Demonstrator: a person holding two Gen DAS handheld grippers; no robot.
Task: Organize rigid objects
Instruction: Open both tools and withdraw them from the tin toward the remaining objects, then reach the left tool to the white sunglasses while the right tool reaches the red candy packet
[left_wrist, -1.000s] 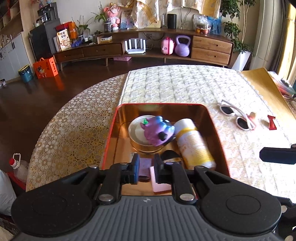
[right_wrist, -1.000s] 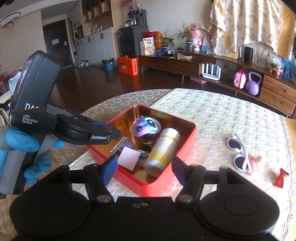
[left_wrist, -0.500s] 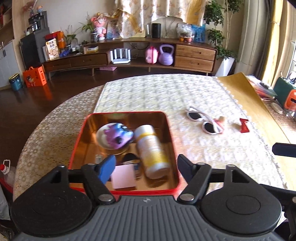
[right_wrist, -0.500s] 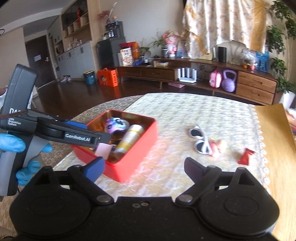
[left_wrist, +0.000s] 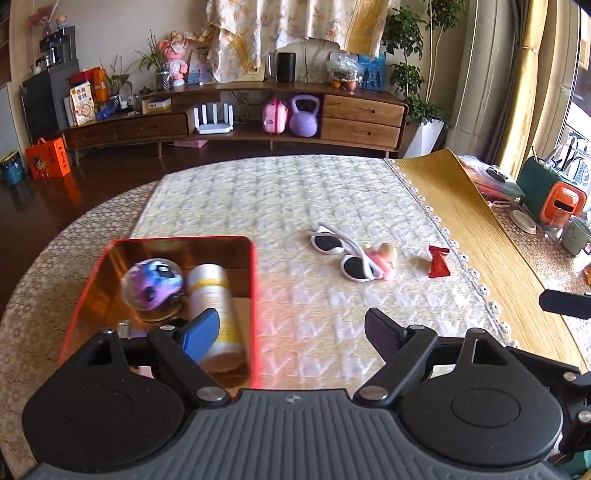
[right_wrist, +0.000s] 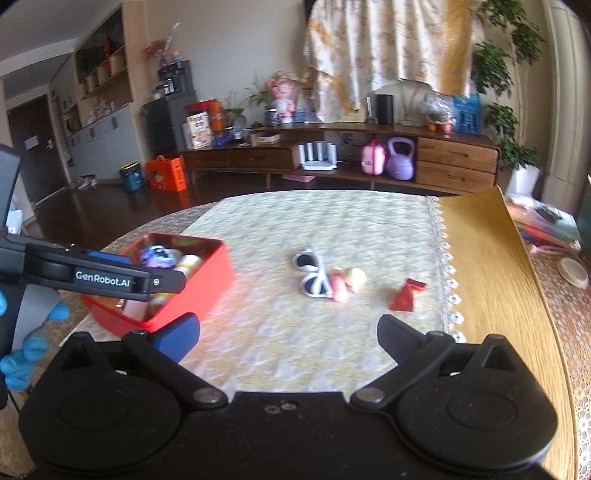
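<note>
A red tin box (left_wrist: 253, 295) sits at the left of the table and holds a purple toy (left_wrist: 155, 282) on a round tin, a white and yellow bottle (left_wrist: 214, 302) and a pink note. White sunglasses (left_wrist: 345, 254), a small pink doll (left_wrist: 382, 258) and a red wrapped sweet (left_wrist: 438, 261) lie on the cloth to its right. My left gripper (left_wrist: 291, 332) is open and empty, above the box's right edge. My right gripper (right_wrist: 288, 332) is open and empty, short of the sunglasses (right_wrist: 312, 277), doll (right_wrist: 343, 282) and sweet (right_wrist: 406, 295); the box (right_wrist: 192, 291) is to its left.
A quilted cream cloth (left_wrist: 280, 199) covers the table, with a wooden mat (left_wrist: 461, 210) along its right side. Cups and an orange container (left_wrist: 561, 203) stand at the far right. A sideboard (left_wrist: 236, 122) stands beyond the table.
My left gripper let go of the pink note in the box, opened wide and moved right. My right gripper swung right, from the box toward the sunglasses.
</note>
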